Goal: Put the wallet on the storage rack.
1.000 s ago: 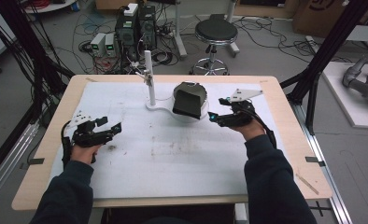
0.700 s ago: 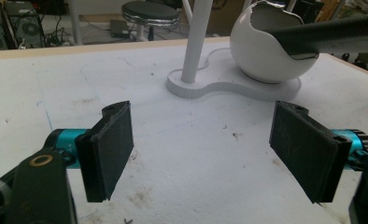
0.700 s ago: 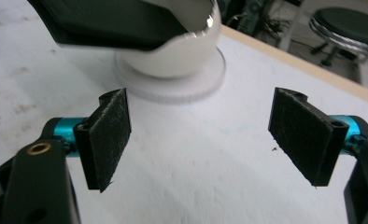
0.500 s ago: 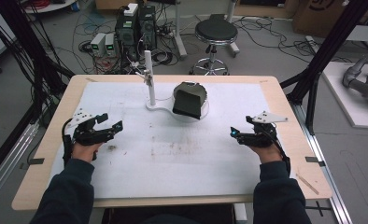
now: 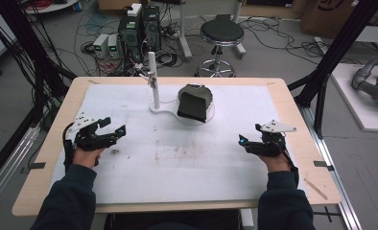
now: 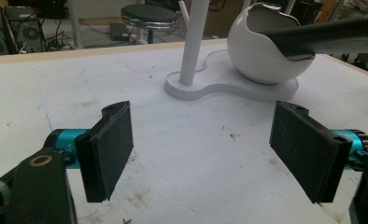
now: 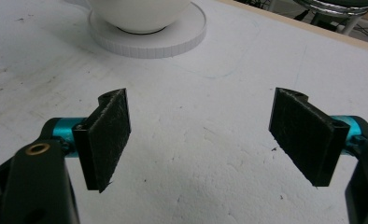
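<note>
A white stand with an upright post [image 5: 152,79] [image 6: 191,42] and a round base sits at the back middle of the table. On it rests a white bowl-like sphere [image 6: 264,51] [image 7: 140,14] with a dark cap [image 5: 194,102] draped over it. My left gripper [image 5: 111,129] [image 6: 201,154] rests at the table's left, open and holding nothing. Well apart at the right, my right gripper [image 5: 242,142] [image 7: 201,140] is open with bare table between its pads.
A white sheet [image 5: 187,158] with brown stains covers the wooden table [image 5: 292,110]. Behind the table stand a black stool [image 5: 221,33] and computer boxes [image 5: 139,28] among cables. Black frame posts [image 5: 331,62] rise at both sides.
My right gripper has pulled back from beside the cap toward the table's right front and now rests low there. The left gripper has barely moved.
</note>
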`<state>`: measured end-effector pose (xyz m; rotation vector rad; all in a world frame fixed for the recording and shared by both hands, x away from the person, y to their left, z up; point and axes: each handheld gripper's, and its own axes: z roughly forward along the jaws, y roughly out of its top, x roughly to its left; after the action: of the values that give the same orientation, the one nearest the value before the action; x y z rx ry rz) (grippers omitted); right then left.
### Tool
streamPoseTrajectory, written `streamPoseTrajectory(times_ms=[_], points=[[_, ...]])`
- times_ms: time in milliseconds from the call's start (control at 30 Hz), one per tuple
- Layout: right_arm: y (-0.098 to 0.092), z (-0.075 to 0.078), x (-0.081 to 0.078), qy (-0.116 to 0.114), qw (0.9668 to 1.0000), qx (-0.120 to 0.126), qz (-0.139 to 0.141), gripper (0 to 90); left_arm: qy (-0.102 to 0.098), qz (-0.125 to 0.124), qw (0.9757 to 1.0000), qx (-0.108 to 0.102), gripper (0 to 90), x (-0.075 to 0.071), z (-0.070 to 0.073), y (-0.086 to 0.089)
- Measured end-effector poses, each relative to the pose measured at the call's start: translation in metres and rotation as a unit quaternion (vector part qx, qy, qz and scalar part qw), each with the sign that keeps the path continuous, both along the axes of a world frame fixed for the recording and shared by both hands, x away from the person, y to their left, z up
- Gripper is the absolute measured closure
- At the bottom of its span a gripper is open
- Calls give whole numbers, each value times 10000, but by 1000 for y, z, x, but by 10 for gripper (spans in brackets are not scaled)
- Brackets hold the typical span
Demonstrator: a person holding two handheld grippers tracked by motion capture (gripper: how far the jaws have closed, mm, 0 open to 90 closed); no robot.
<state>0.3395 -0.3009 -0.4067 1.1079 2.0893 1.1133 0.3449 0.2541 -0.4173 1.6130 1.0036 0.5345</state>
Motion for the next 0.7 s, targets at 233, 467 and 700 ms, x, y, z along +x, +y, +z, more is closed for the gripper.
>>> streamPoseTrajectory(times_ms=[233,467,700], points=[[-4,-1,-1,32,10000,-37,-82,211,-17,-41,10000,-40,215,-1,0,-1],[-4,-3,-1,75,9999,-105,-78,210,-18,-45,10000,-55,215,-1,0,-1],[-5,-4,-1,79,9999,-112,-66,211,-8,-32,10000,-63,215,1,-1,0]])
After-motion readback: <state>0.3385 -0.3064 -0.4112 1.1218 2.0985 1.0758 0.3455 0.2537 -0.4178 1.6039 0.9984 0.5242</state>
